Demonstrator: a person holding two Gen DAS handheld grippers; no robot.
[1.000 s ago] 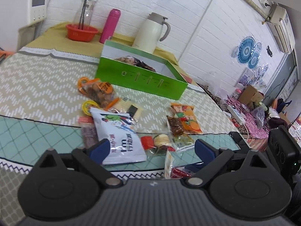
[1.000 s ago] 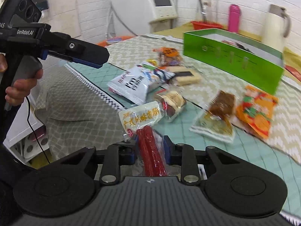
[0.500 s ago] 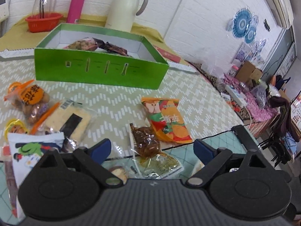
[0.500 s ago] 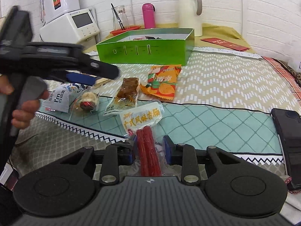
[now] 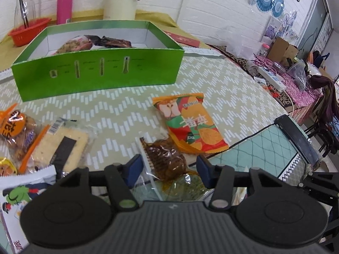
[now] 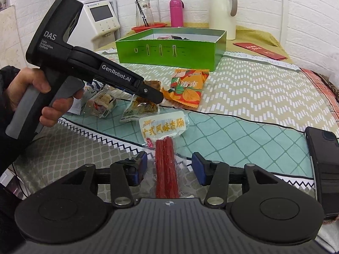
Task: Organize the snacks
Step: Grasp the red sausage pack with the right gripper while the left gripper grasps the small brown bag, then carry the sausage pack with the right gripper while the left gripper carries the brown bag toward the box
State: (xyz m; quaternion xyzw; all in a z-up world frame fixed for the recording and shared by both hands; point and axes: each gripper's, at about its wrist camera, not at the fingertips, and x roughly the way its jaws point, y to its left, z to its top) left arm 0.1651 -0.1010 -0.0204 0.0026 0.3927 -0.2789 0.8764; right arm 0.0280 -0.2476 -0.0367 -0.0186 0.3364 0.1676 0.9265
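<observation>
Between the blue pads of my left gripper (image 5: 169,167) lies a clear packet of brown snack (image 5: 167,156). The jaws are closing around it, with a gap still showing on the right side. An orange fruit packet (image 5: 190,122) lies just beyond. My right gripper (image 6: 169,167) is opening. The red sausage pack (image 6: 166,169) lies between its pads on the cloth, free on both sides. The green box (image 6: 169,53) stands further back, open-topped, with a few snacks inside. A hand holds the left gripper, and its finger (image 6: 148,93) hangs over the brown packet (image 6: 144,103).
A cracker packet (image 5: 63,146), a white snack bag (image 5: 21,188) and an orange-labelled pack (image 5: 14,131) lie at the left. A black device (image 6: 324,169) rests at the table's right edge. A jug (image 6: 222,10), pink bottle (image 6: 177,12) and red basket (image 6: 148,26) stand behind the box.
My left gripper swung right and forward over the brown packet, and its jaws narrowed around it. My right gripper's jaws spread away from the sausage pack they were gripping.
</observation>
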